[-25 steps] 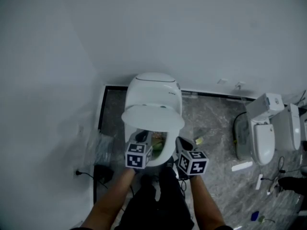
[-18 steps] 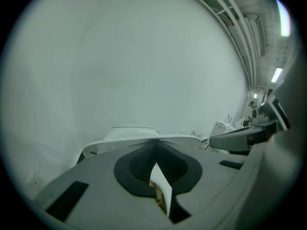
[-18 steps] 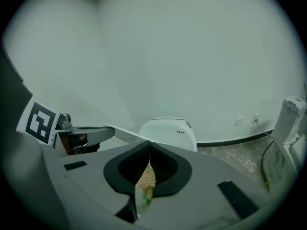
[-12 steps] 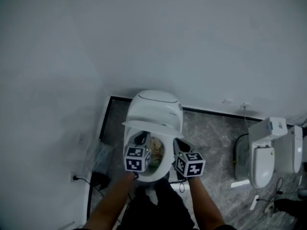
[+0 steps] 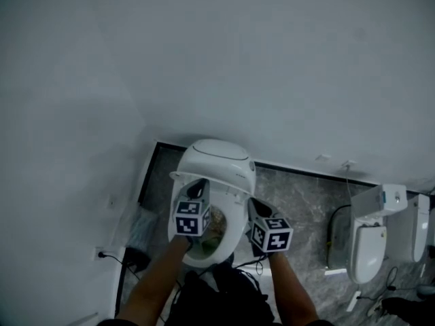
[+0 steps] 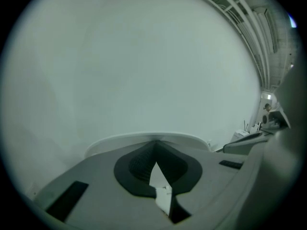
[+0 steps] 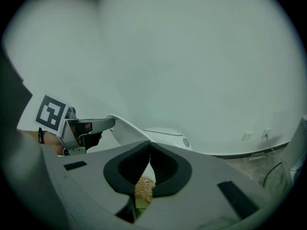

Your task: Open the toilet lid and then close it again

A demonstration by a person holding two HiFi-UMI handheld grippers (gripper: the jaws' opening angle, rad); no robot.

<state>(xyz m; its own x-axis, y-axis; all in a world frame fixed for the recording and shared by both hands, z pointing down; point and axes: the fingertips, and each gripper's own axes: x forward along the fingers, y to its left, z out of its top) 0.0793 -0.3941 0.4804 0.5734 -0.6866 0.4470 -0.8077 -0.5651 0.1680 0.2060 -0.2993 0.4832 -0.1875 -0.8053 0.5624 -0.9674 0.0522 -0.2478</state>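
And here's the white oval plastic toilet lid [image 5: 224,170], tipped well up off the white ceramic bowl [image 5: 238,226] and leaning back toward the wall. The left gripper [image 5: 198,184] is right at the lid's front edge, jaws pressed together on nothing. From the left gripper view, that edge curves side to side just past the closed tips [image 6: 156,143]. It looks like they're touching its underside, though at this angle contact is hard to confirm.

The right gripper [image 5: 253,202] hangs lower, off to the right over the bowl's rim and apart from the lid. Its jaws are closed and empty too. The right gripper view shows only some brownish stuff [image 7: 143,188] down in the bowl through the slit behind its tips [image 7: 149,145].

So it's the left one's job: the lid sits ahead of and above it, hinged at the back. My call is the opening isn't quite finished. Pushing up and away would complete it, and lowering the lid is yet to start.
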